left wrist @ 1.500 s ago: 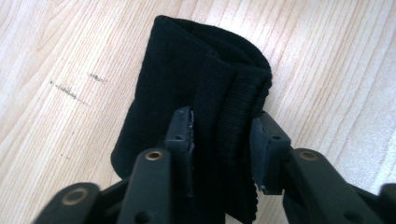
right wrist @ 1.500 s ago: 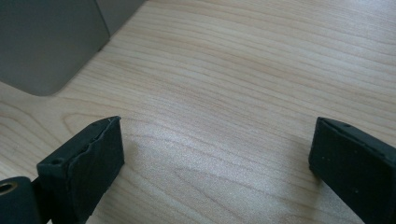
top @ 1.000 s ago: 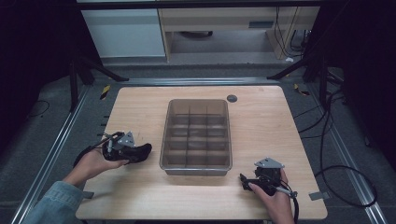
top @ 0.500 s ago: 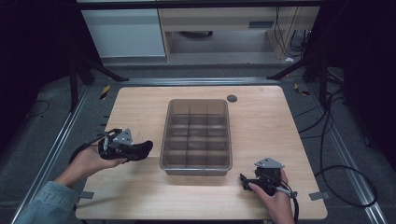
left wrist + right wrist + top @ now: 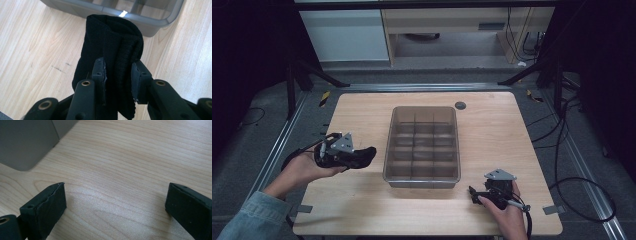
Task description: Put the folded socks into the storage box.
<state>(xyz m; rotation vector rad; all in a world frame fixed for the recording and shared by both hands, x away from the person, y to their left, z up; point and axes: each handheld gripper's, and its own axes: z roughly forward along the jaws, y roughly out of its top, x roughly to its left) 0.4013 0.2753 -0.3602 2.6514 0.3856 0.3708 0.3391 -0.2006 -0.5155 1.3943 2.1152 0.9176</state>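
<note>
Left gripper view: the pads point(image 5: 100, 72) of the left gripper point(image 5: 117, 77) pinch a folded black knitted cloth point(image 5: 112, 50) near its middle, the free end pointing toward the grey divided bin point(image 5: 160, 21). The cloth looks soft, light and limp, so a squeeze across the bunched folds should hold it best. Since a second ago, the left gripper point(image 5: 343, 154) has lifted the cloth off the table point(image 5: 362, 210), left of the bin. The right gripper point(image 5: 492, 192) rests near-right, fingers point(image 5: 45, 207) spread, empty.
</note>
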